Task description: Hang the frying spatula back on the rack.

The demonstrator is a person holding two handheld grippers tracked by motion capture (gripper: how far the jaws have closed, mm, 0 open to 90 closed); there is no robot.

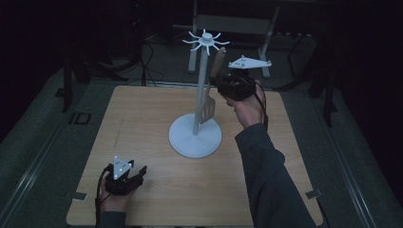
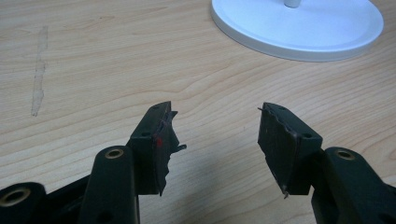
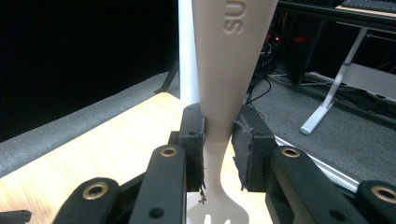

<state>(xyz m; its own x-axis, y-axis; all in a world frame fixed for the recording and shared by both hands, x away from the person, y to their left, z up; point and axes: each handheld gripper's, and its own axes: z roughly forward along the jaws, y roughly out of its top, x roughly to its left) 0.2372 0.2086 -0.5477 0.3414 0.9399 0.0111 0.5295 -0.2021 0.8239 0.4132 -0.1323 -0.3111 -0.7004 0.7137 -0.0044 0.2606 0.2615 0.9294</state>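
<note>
**Spatula held up beside the rack**

In the high view, my right gripper [image 1: 223, 85] sits right of centre in the upper half of the frame, clamped on a spatula [image 1: 209, 102] just beside the pole of the white rack [image 1: 196, 135]. I hold the spatula upright, handle up, so its top end comes near the hooks at the rack's crown, probably to hang it there. My right forearm reaches up from the bottom edge, wrist raised. My left gripper [image 1: 124, 178] rests low at the lower left of the table [image 1: 142, 109], out of the way.

In the left gripper view, its jaws stand apart with nothing between them; the rack's round base lies at the upper right.

In the right gripper view, both pads [image 3: 194, 140] press the spatula's narrow neck at centre frame, the handle widening upward and the slotted blade below.
</note>
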